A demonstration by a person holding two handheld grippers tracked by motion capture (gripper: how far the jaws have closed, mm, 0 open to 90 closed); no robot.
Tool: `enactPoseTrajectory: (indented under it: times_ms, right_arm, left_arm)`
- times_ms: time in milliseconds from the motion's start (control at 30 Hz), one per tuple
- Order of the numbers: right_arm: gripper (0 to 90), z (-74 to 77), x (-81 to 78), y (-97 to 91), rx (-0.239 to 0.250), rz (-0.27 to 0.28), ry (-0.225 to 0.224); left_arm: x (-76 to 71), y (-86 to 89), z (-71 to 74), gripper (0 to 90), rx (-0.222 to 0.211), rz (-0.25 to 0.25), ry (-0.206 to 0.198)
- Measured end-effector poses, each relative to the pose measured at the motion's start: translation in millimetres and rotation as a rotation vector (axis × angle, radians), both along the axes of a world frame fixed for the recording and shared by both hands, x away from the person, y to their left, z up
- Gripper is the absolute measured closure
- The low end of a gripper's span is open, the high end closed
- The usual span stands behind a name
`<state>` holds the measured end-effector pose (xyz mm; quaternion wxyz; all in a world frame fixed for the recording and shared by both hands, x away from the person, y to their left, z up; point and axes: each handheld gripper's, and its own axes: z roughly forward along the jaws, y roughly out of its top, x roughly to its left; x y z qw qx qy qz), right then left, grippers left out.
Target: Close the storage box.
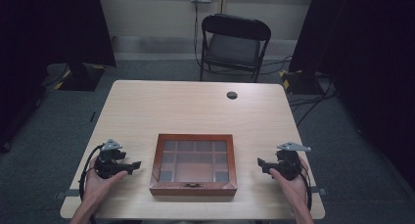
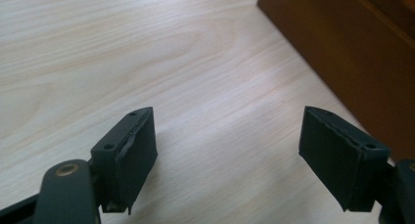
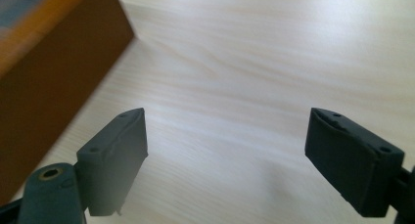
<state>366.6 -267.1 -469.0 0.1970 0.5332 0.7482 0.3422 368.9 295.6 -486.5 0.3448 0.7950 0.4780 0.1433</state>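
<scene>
Flanking the closed brown wooden glass-lidded box (image 1: pixel 194 164) with empty, released jaws, left gripper (image 1: pixel 133 166) and right gripper (image 1: pixel 261 164) should approach its sides level and evenly.

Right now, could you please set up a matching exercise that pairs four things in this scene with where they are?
Things:
1. brown wooden glass-lidded box
2. left gripper
3. right gripper
4. black folding chair

Places:
A. beyond the table's far edge
B. right of the box, jaws open
C. near the table's front edge, centred
D. left of the box, jaws open

Pairs: 1-C, 2-D, 3-B, 4-A
</scene>
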Motion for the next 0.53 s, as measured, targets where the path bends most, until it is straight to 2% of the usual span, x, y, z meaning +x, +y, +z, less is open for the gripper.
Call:
enactPoseTrajectory:
  times_ms: [33,133,200,233,300,367,467,533]
  right_arm:
    - [15.4,-4.0,-0.6,-2.1,-0.017,-0.016,0.012]
    - [15.6,-14.7,-2.9,-6.9,-0.043,-0.051,0.039]
    - [15.7,-20.4,-3.4,-7.7,-0.069,-0.057,0.055]
    - [14.4,-22.4,-4.6,-8.0,-0.090,-0.071,0.045]
    - [13.7,-24.3,-6.1,-8.4,-0.090,-0.091,0.030]
    - [11.9,-25.6,-6.9,-8.1,-0.093,-0.095,0.018]
    - [6.9,-31.4,-7.9,-8.8,-0.075,-0.100,-0.027]
    - [6.6,-31.5,-7.5,-9.1,-0.073,-0.099,-0.027]
  left_arm:
    - [0.2,-0.4,-2.1,21.5,0.008,0.002,0.011]
    - [-0.2,-1.1,-4.6,21.9,0.050,0.001,-0.013]
    - [-0.1,-1.6,-7.4,21.8,0.059,0.013,-0.043]
    - [-0.1,-1.2,-8.5,21.6,0.088,0.012,-0.059]
    - [0.7,-0.6,-9.2,19.2,0.072,0.033,-0.058]
    - [0.1,-0.4,-10.4,18.1,0.076,0.045,-0.070]
    - [-0.5,0.8,-14.2,14.7,0.057,0.043,-0.097]
    - [0.3,2.4,-15.8,12.5,0.053,0.031,-0.109]
